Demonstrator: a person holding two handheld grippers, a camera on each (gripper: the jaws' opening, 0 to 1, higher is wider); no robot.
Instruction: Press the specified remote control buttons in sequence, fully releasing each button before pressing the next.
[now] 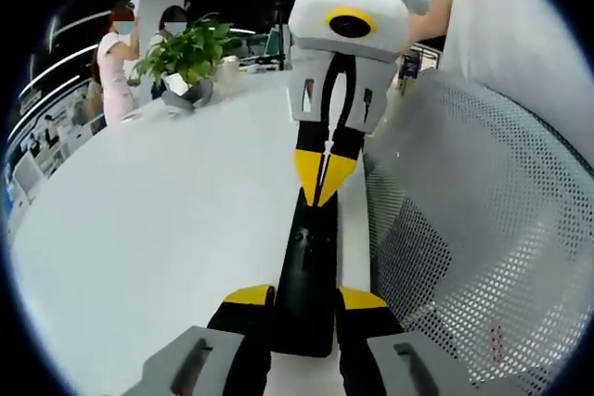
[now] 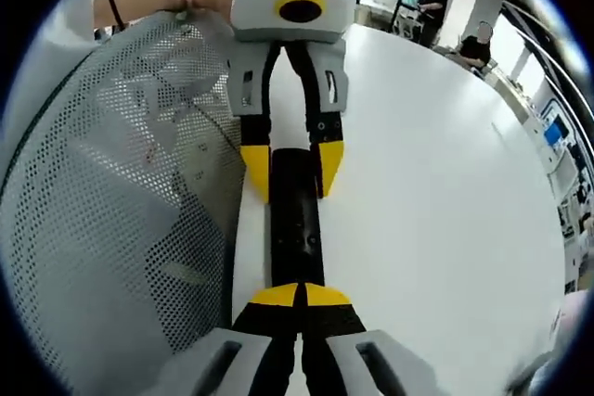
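Left gripper view: left gripper [image 1: 306,299] clamps a black remote [image 1: 309,266] on the white counter [image 1: 158,229]; right gripper [image 1: 322,178], jaws together, presses its far end beside a mesh basket [image 1: 483,229].

A white table [image 1: 148,229] spans the workspace. A potted plant [image 1: 186,57] stands near its far edge. A white perforated mesh panel [image 1: 473,248] borders one side. Ceiling light strips are lit.

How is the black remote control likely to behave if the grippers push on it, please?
The remote control looks rigid, so probably won't flex. Lying flat on the smooth white table, it may slide; the left gripper clamping one end should steady it.
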